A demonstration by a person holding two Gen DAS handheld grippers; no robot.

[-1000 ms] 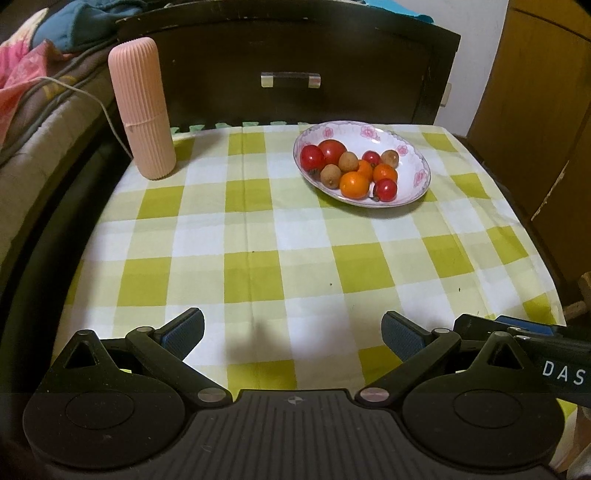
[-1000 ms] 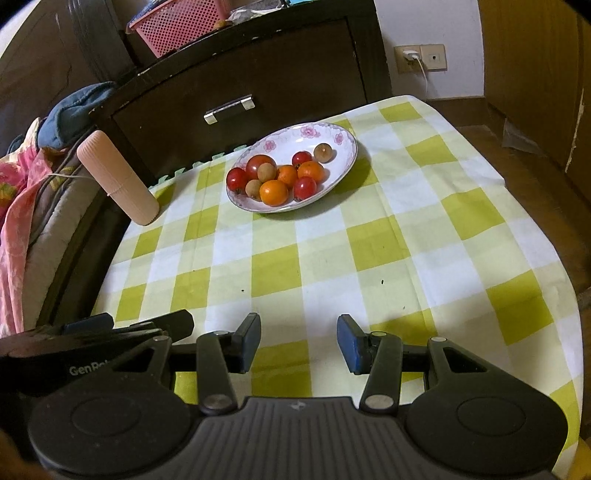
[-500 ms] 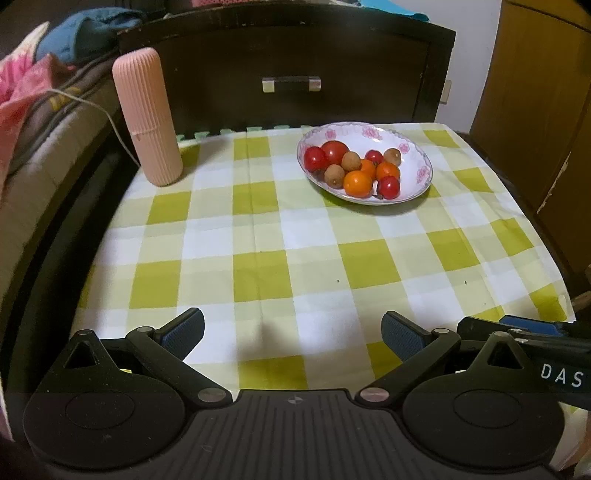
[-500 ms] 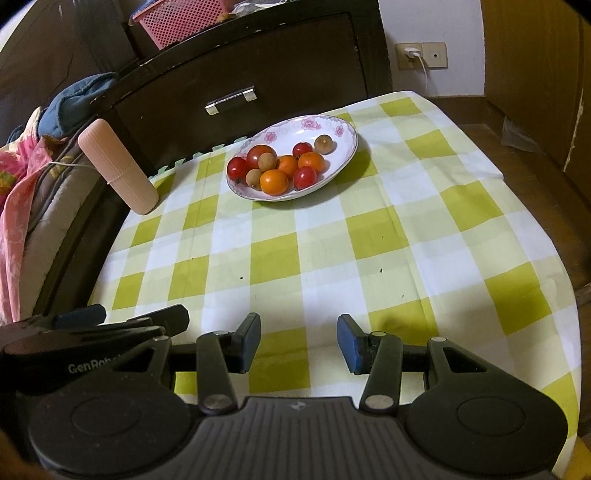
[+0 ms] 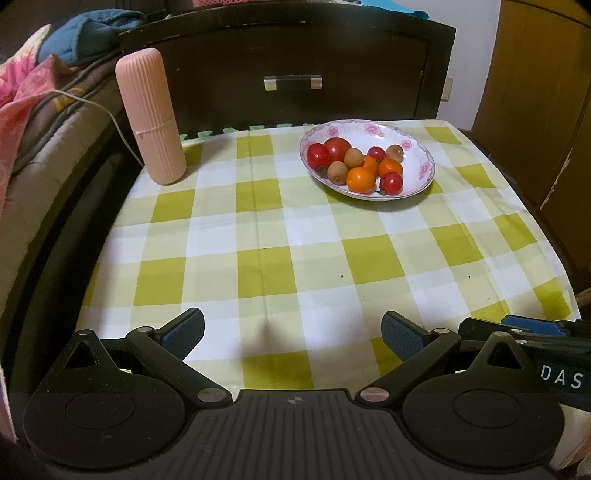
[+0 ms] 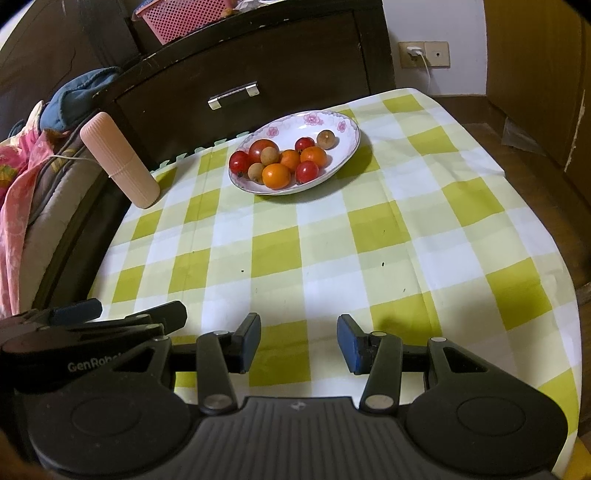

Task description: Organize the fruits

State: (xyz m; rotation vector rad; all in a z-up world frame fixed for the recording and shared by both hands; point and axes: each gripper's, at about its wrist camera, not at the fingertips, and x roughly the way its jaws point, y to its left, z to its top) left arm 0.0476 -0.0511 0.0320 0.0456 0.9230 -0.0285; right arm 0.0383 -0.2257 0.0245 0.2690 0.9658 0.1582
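A dark wooden cabinet (image 5: pixel 295 70) with a metal drawer handle (image 6: pixel 233 95) stands behind the surface, which is covered by a green-and-white checked tablecloth (image 5: pixel 295 240); to the left lies a bed with pink and blue bedding (image 5: pixel 26 96), and a pink mesh basket (image 6: pixel 181 16) sits on top of the cabinet. The left gripper (image 5: pixel 293 330) hovers low over the near edge of the surface with its jaws spread wide and nothing between them; the right gripper (image 6: pixel 299 341) sits just beside it at the same edge, its jaws parted more narrowly and likewise holding nothing. A ribbed pink cylindrical case (image 5: pixel 149 116) stands upright at the far left corner of the cloth, well apart from both grippers. A white oval dish with pink flower print (image 5: pixel 413 142) rests on the far part of the cloth, right of centre, and holds all the fruit: a large red tomato (image 5: pixel 337 147), three orange kumquat-like fruits (image 5: pixel 360 180) clustered in the middle, three smaller cherry tomatoes (image 5: pixel 391 182), and three brown longan-like fruits (image 5: pixel 337 172), one of which lies a little apart towards the dish's far right rim. A white charger cable (image 6: pixel 426 70) hangs from a wall socket behind the surface.
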